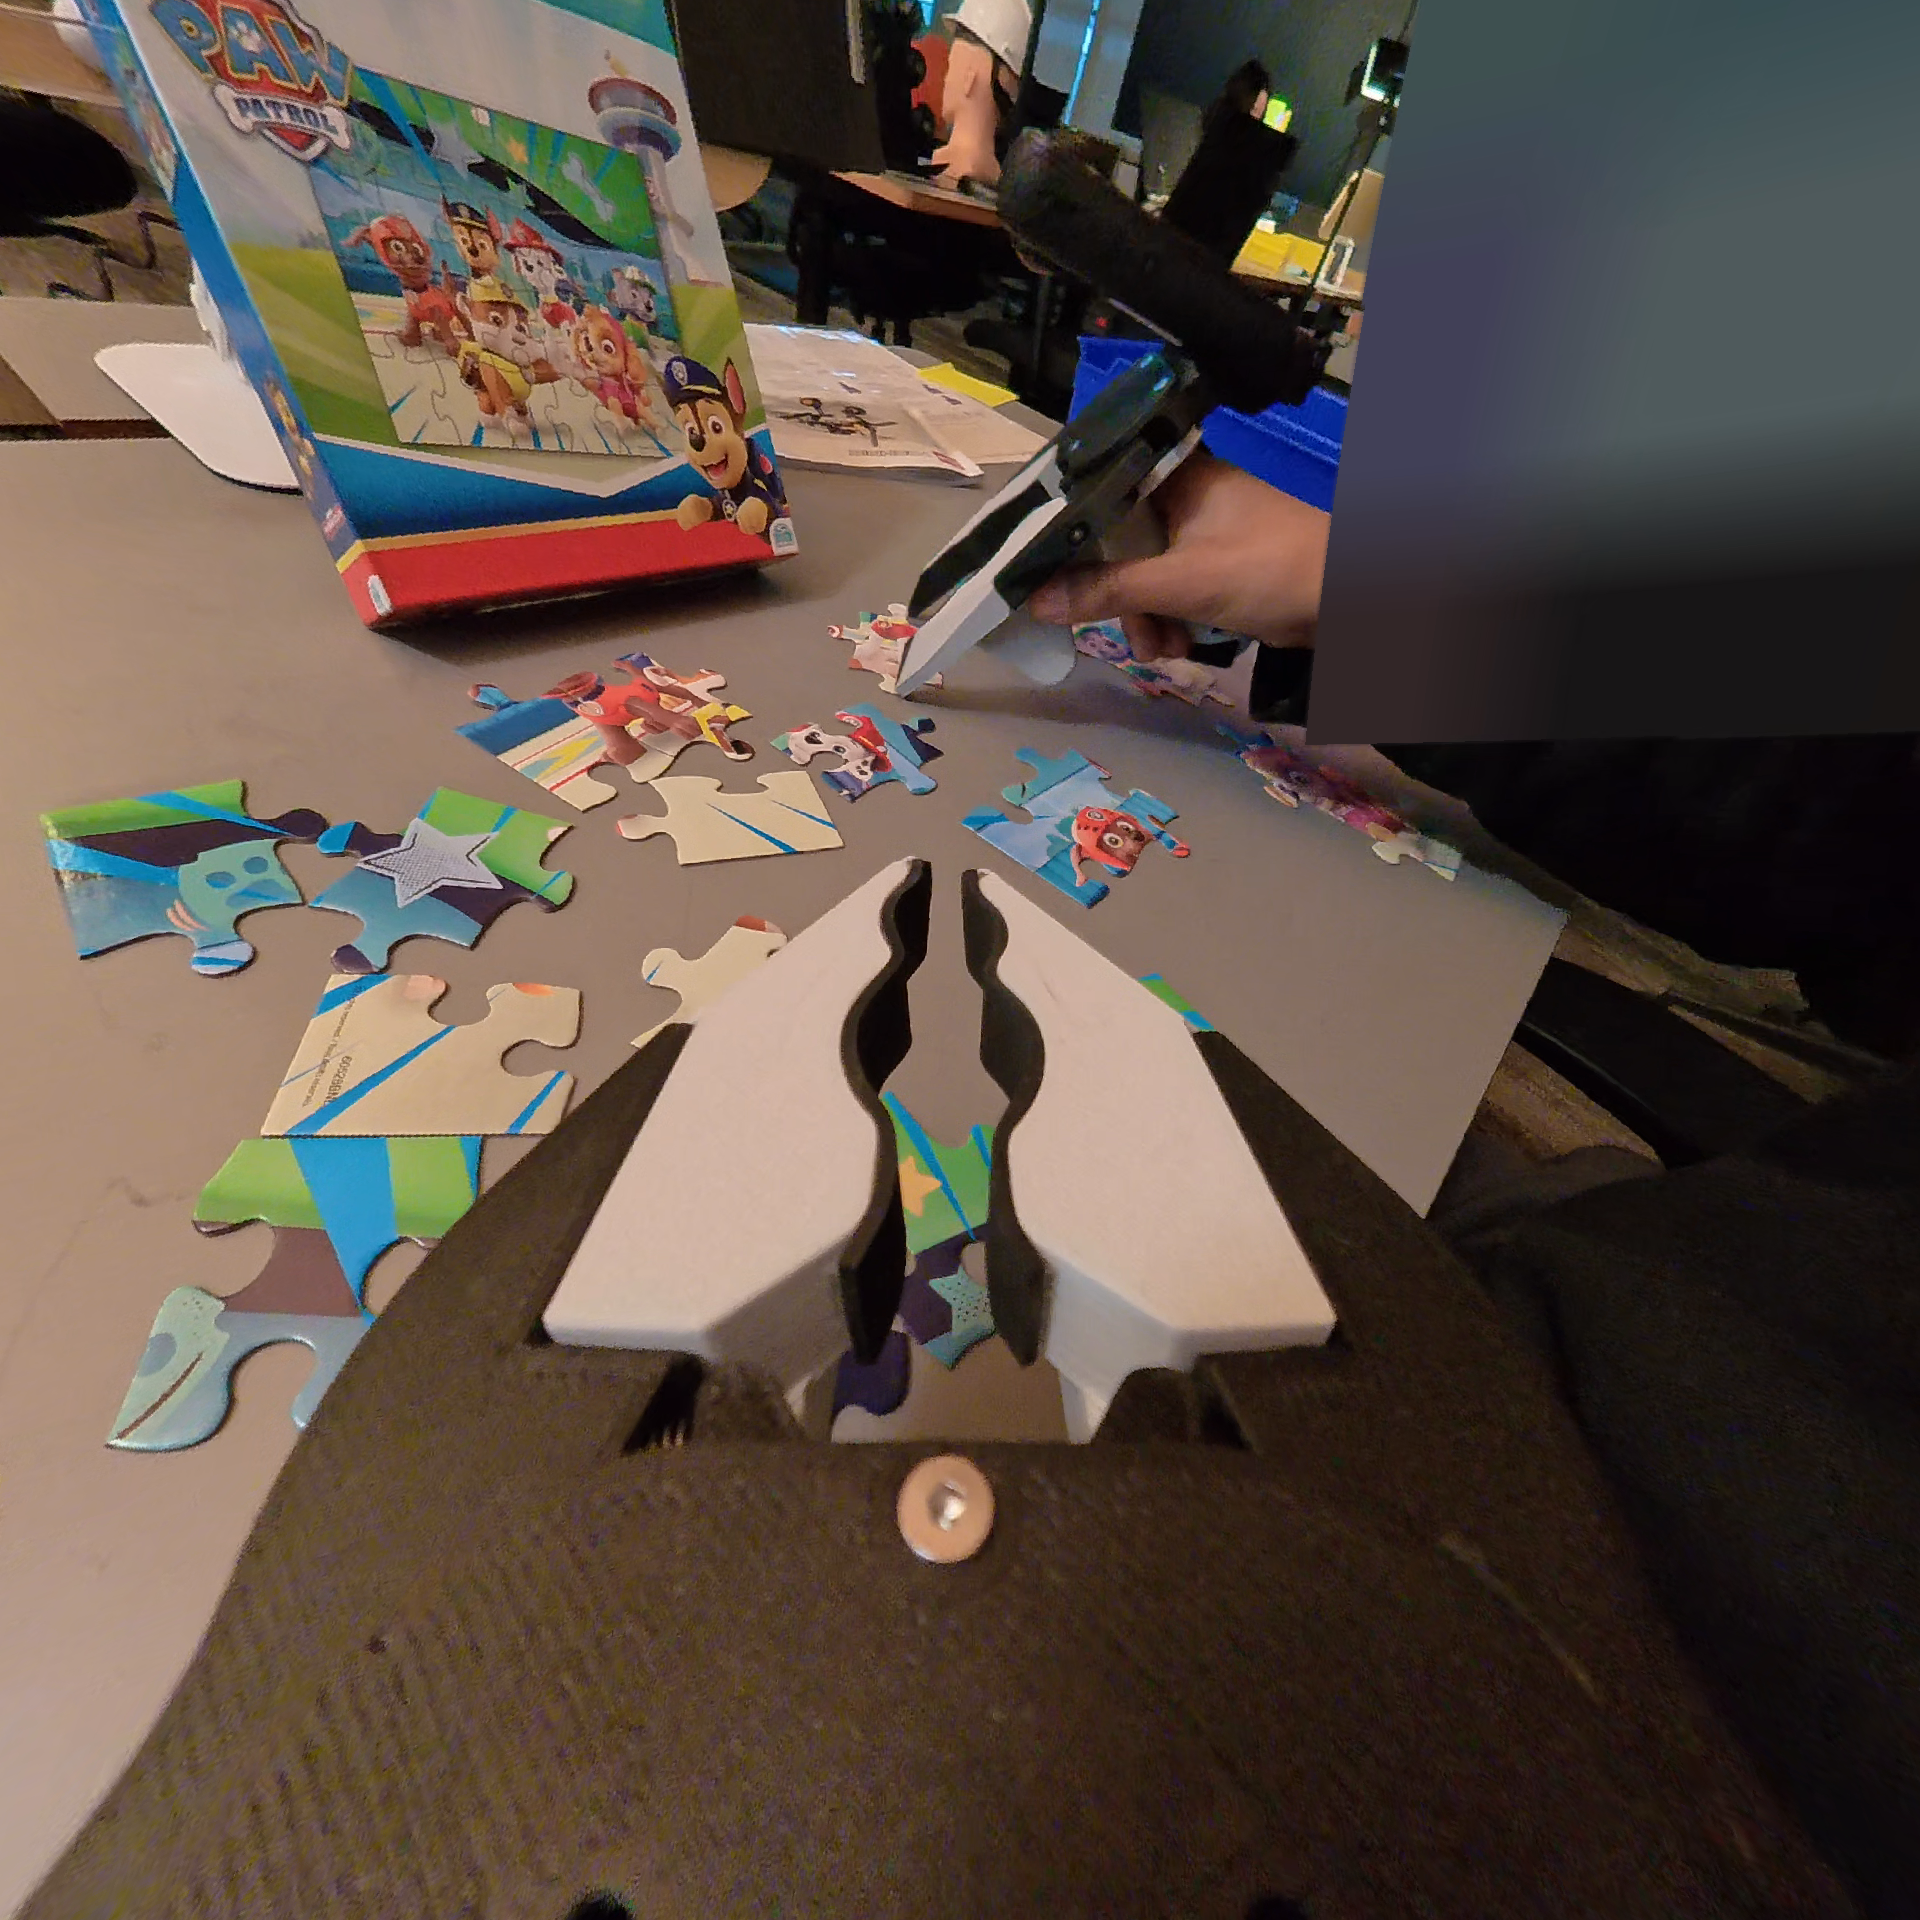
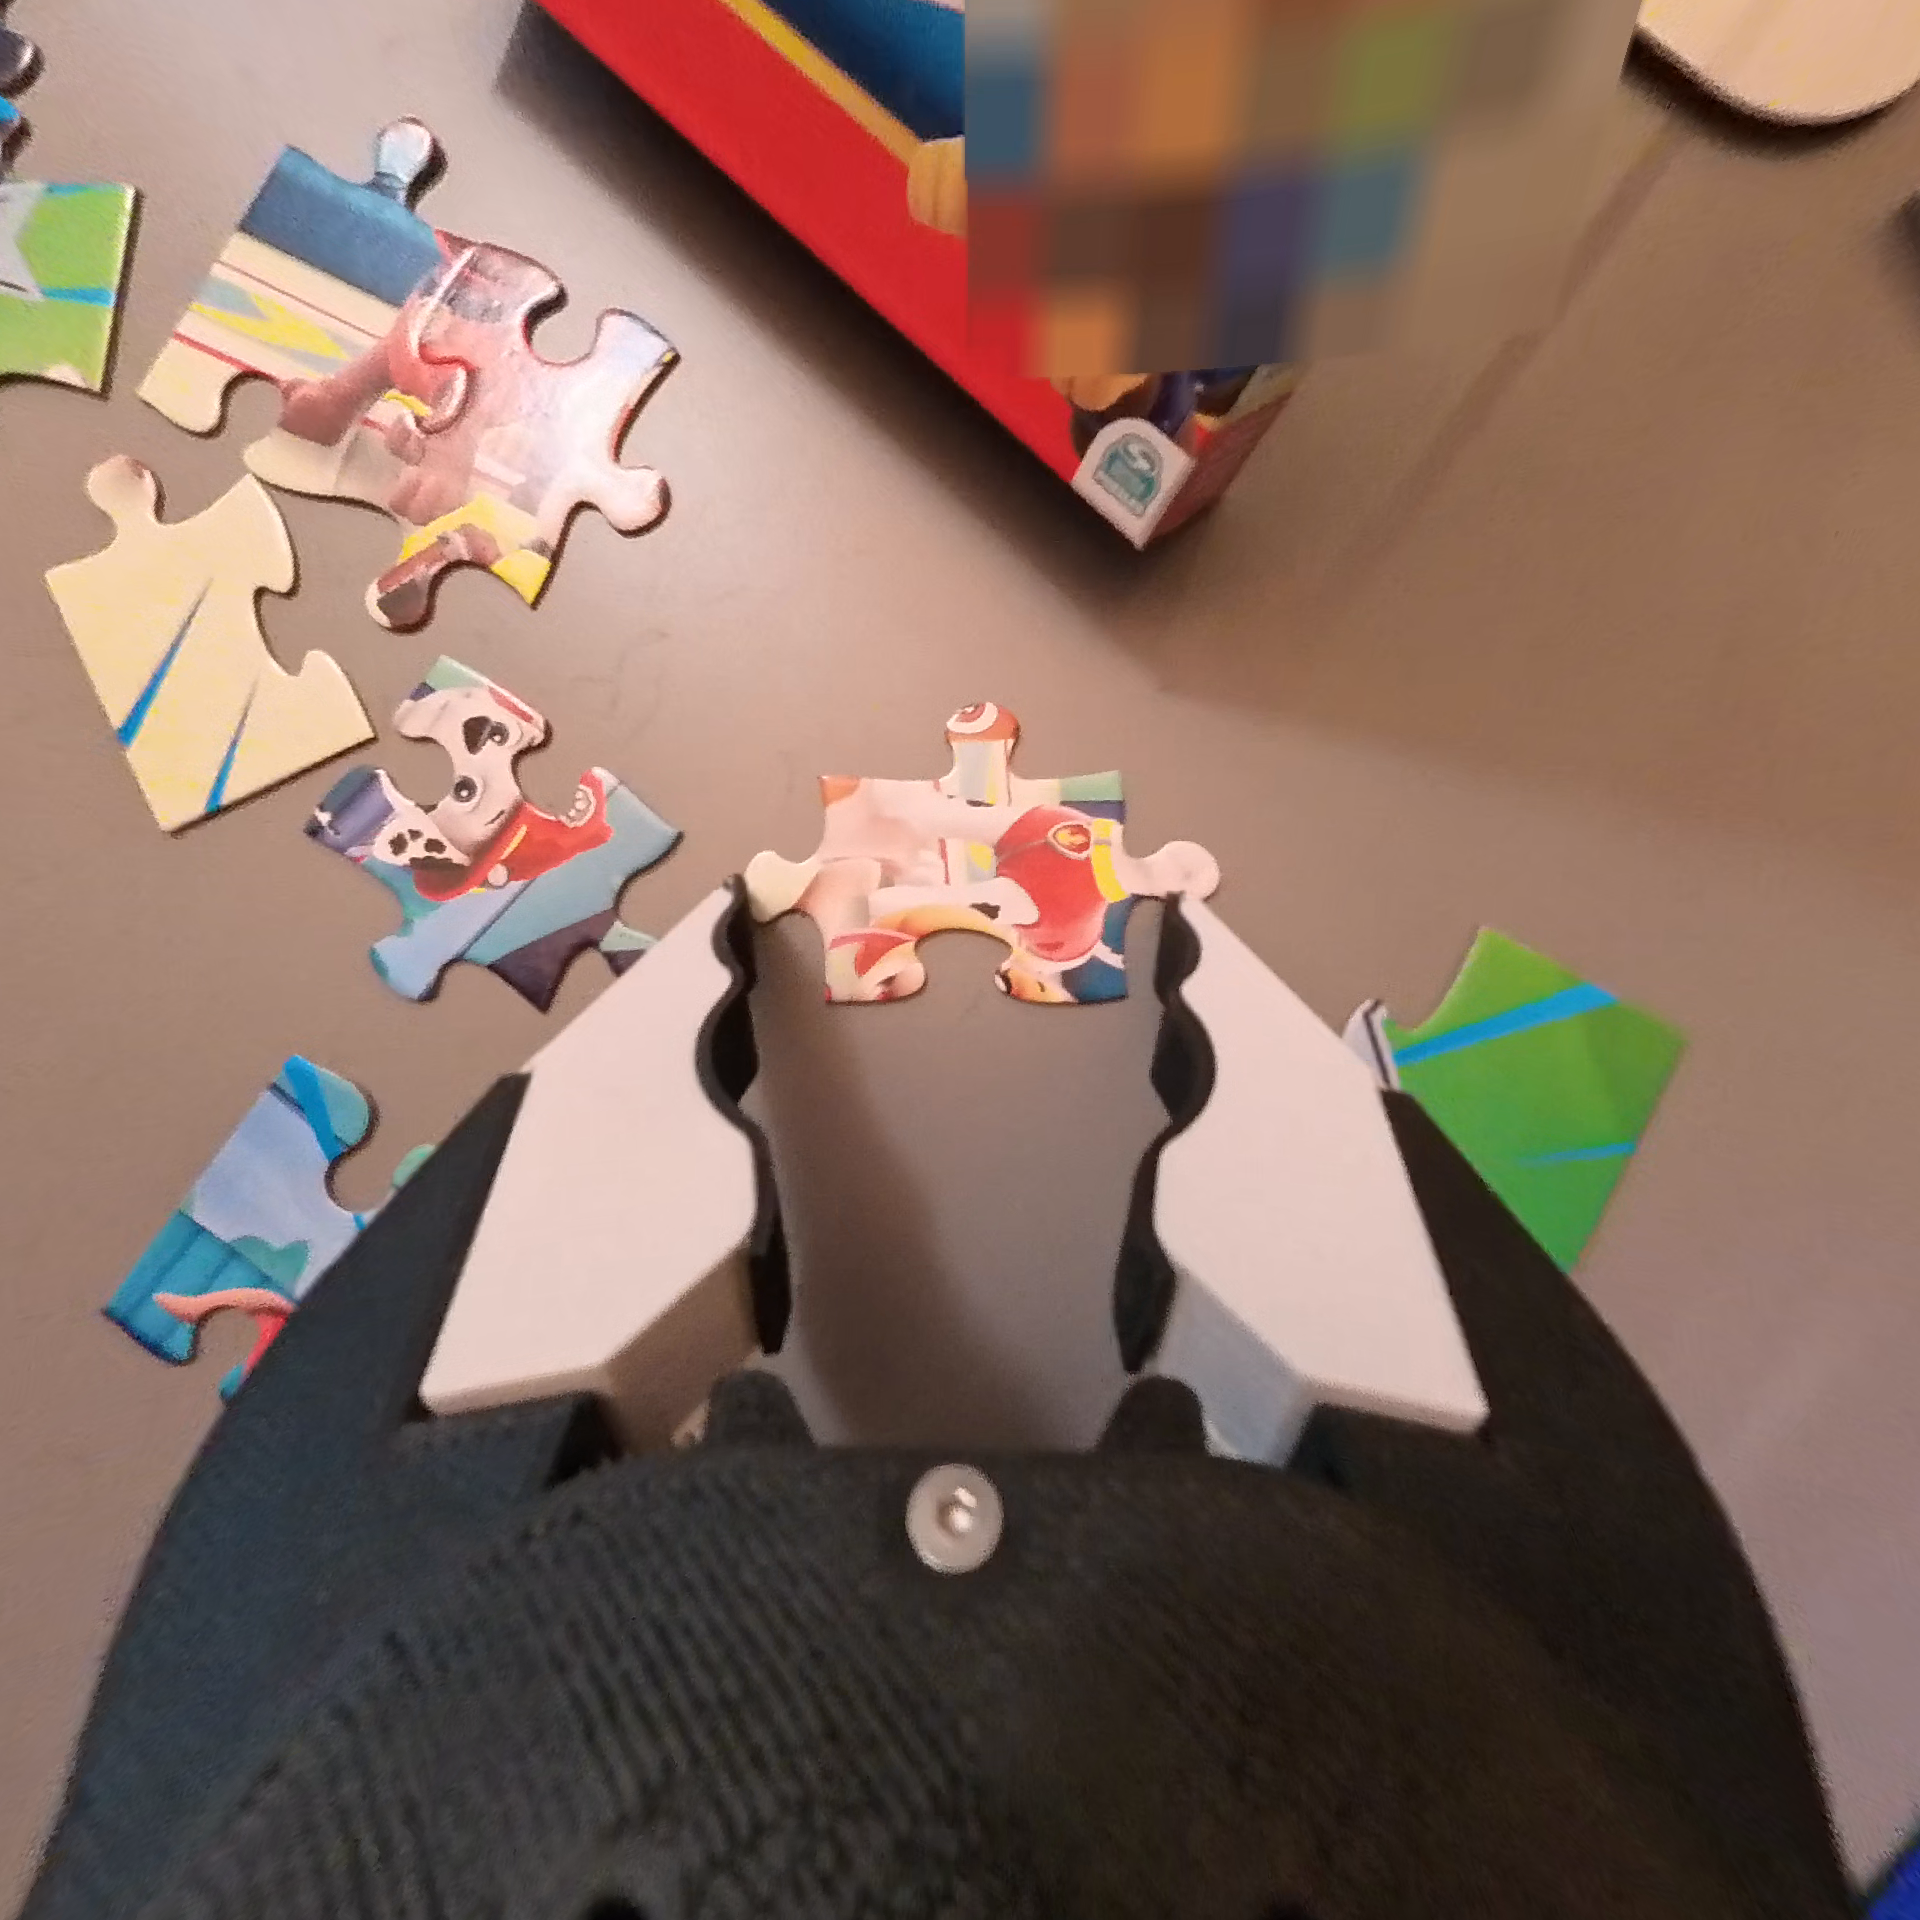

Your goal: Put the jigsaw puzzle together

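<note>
It looks like an office or lab room: far beyond the fingers stand dark office chairs (image 1: 914, 301), other desks (image 1: 914, 192) and blue storage bins (image 1: 1273, 442) behind the grey tabletop (image 1: 1299, 935).

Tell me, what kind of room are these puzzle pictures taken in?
Probably an office or workshop rather than a home. Behind the grey table with its puzzle box and loose puzzle pieces stand desks, an office chair and blue storage bins.

Your grey surface (image 1: 1299, 966) carries loose puzzle pieces (image 1: 727, 821) spread just before the upright puzzle box (image 1: 499, 343), with papers (image 1: 883, 410) beside it.
</note>
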{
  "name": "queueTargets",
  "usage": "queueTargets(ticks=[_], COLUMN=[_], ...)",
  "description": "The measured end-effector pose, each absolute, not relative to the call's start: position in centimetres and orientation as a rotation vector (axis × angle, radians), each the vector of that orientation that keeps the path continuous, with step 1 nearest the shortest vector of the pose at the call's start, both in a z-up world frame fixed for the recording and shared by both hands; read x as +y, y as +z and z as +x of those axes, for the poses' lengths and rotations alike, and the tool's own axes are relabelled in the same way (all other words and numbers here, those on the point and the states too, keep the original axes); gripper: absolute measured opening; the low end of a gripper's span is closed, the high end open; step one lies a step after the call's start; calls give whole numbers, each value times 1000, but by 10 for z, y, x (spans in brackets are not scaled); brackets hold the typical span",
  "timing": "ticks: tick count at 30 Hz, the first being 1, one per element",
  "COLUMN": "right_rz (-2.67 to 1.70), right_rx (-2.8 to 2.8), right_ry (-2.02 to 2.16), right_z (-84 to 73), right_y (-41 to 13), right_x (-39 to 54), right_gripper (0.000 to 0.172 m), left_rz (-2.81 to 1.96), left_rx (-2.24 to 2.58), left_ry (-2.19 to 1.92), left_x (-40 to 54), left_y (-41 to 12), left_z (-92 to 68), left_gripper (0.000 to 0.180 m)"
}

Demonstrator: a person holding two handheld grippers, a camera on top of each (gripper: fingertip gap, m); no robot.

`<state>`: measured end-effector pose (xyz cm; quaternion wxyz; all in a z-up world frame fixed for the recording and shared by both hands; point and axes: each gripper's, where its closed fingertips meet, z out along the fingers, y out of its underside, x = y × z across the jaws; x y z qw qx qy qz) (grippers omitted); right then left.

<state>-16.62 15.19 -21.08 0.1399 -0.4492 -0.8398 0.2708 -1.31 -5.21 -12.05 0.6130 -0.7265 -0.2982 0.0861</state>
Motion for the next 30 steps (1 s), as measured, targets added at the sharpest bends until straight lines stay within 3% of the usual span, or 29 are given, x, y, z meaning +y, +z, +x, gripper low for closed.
queueTargets(ticks=[1,14,17,23,30], right_rz=[-1242,-372,-377,-782,-561], right_rx=[-2468,-2988,-2969,-2712,-2816], right_ry=[792,678,736,1126,798], right_z=[-166,-111,-111,-124,-117], right_y=[-210,-212,-204,-161,-204], right_x=[148,161,153,104,77], right_gripper=[70,70,71,67,74], left_rz=[-1672,-1677,-1687,-1681,-1691], left_rx=[-688,-690,-683,-683,-671], left_ry=[198,189,185,181,174], left_x=[-53,-50,-47,-46,-44], left_y=[-120,-123,-124,-124,-126], left_z=[-13,-15,-14,-15,-10], left_gripper=[5,5,5,5,5])
